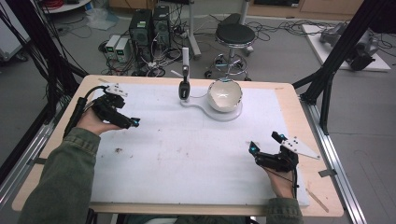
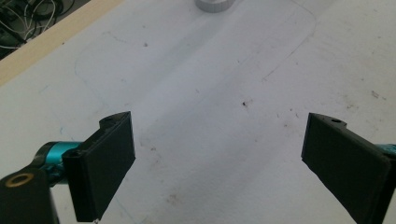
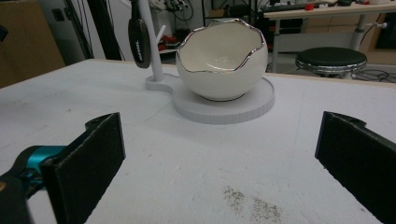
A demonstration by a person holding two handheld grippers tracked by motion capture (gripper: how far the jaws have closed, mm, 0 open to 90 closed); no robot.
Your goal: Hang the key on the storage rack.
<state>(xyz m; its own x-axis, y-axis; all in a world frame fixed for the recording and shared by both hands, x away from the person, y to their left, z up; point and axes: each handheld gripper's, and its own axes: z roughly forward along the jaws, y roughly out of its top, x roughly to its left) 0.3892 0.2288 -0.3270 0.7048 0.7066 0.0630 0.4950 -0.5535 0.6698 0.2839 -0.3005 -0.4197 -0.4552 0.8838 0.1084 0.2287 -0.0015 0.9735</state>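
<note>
The egg-shaped bowl point(image 1: 224, 95) was seen on its white stand point(image 1: 232, 115) at the table's far centre, a dark tool point(image 1: 185, 87) hung just left. Nothing was grasped; an approach seemed due next. The right gripper point(image 1: 266, 143), jaws apart, was faced toward it, well apart; the left gripper point(image 1: 132, 122) was likewise spread.

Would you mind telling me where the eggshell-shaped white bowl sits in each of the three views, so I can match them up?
High view: the bowl stands at the far middle of the table, on the round white base.
Left gripper view: no bowl here; a grey round edge at the top, which I cannot identify.
Right gripper view: the bowl is upper centre, beyond the open jaws.
Shared landmark: the dark tool hanging on the white post beside the bowl.
</note>
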